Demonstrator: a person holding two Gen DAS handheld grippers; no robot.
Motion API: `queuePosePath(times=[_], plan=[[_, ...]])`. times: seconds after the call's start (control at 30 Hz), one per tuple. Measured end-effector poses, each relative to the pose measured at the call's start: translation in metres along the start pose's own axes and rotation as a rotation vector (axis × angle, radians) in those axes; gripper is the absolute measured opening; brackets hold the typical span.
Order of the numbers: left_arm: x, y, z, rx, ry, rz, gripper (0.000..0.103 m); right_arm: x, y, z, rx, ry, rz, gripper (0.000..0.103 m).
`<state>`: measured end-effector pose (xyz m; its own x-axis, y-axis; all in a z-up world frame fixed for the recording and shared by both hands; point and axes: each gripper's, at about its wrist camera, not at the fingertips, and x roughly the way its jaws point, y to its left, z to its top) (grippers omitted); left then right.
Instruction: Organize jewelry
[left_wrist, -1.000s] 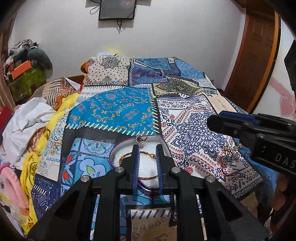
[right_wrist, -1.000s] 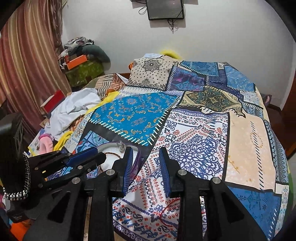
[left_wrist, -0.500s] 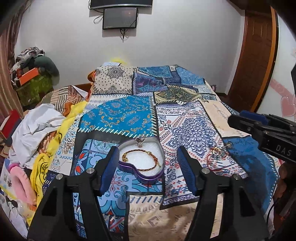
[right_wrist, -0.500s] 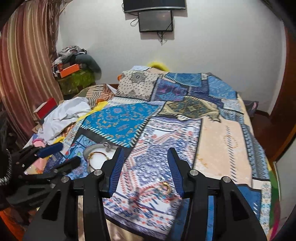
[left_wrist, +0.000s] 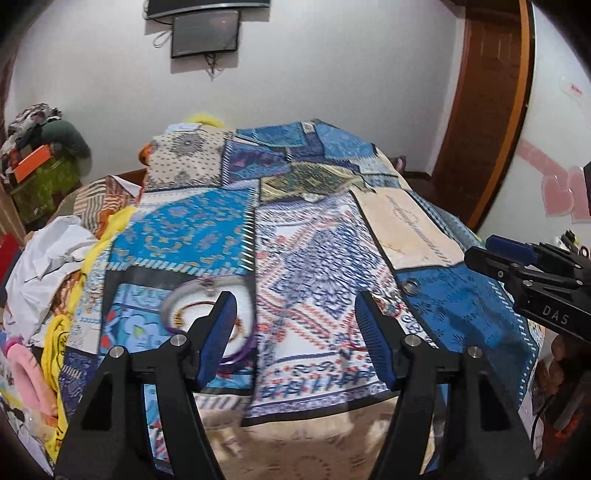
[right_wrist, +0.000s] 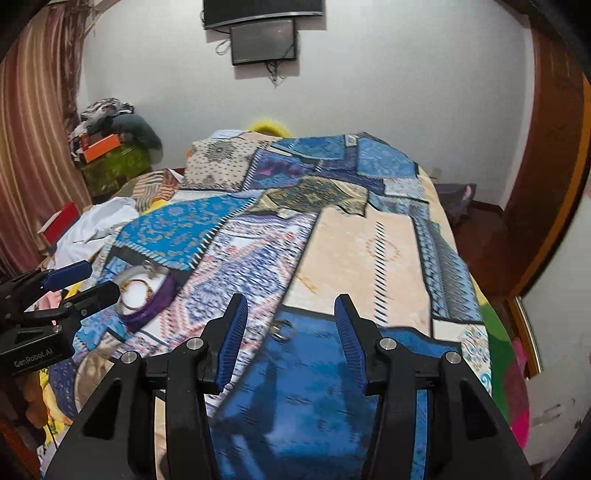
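Note:
A purple heart-shaped tray (left_wrist: 242, 345) with a white inside lies on the patchwork bedspread (left_wrist: 306, 258). A gold and red beaded bracelet (left_wrist: 192, 305) rests in it. My left gripper (left_wrist: 294, 306) hangs open above the bedspread with nothing between its fingers, and its left finger hides part of the tray. My right gripper (right_wrist: 290, 306) is open too, above a blue patch. Small metal rings (right_wrist: 282, 329) lie on the cloth below the gap, apart from the pads. The right wrist view shows the tray (right_wrist: 155, 306) far left, beside the left gripper (right_wrist: 99, 278).
A heap of white, yellow and pink clothes (left_wrist: 48, 254) crowds the bed's left side. Pillows (left_wrist: 188, 162) lie at the head, under a wall screen (left_wrist: 205, 33). A wooden door (left_wrist: 487, 110) stands to the right. The right gripper (left_wrist: 480, 251) juts in from the right edge.
My left gripper, earlier nearly closed over the bracelet in the tray, has opened wide and drawn back. My right gripper has opened and moved right, away from the tray, over the small rings.

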<state>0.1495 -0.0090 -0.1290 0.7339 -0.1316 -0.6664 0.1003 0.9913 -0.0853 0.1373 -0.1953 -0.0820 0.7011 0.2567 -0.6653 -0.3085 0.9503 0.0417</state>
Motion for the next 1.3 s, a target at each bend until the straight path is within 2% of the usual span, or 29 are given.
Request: queuePosePath(times=[0.3, 0.47, 0.63, 0.93, 1.1, 1.17, 1.3], plan=[[0.029, -0.017, -0.006, 0.017, 0.067, -0.019, 0.065, 0.015, -0.019, -0.016, 0.017, 0.060, 0.013, 0.045], [0.041, -0.016, -0.009, 0.011, 0.092, -0.018, 0.065, 0.032, -0.019, -0.020, 0.015, 0.102, 0.048, 0.045], [0.050, -0.012, -0.010, 0.001, 0.106, -0.020, 0.065, 0.049, -0.010, -0.023, -0.029, 0.137, 0.066, 0.045], [0.059, -0.007, -0.009, 0.004, 0.104, -0.017, 0.065, 0.057, -0.004, -0.015, -0.075, 0.117, 0.080, 0.045], [0.059, -0.007, -0.008, 0.007, 0.097, -0.024, 0.065, 0.069, 0.001, -0.018, -0.096, 0.151, 0.079, 0.045], [0.059, -0.009, -0.009, 0.017, 0.095, -0.026, 0.065, 0.071, 0.003, -0.019, -0.106, 0.151, 0.077, 0.042], [0.055, -0.011, -0.010, 0.021, 0.096, -0.033, 0.062, 0.072, 0.004, -0.019, -0.115, 0.150, 0.091, 0.019]])
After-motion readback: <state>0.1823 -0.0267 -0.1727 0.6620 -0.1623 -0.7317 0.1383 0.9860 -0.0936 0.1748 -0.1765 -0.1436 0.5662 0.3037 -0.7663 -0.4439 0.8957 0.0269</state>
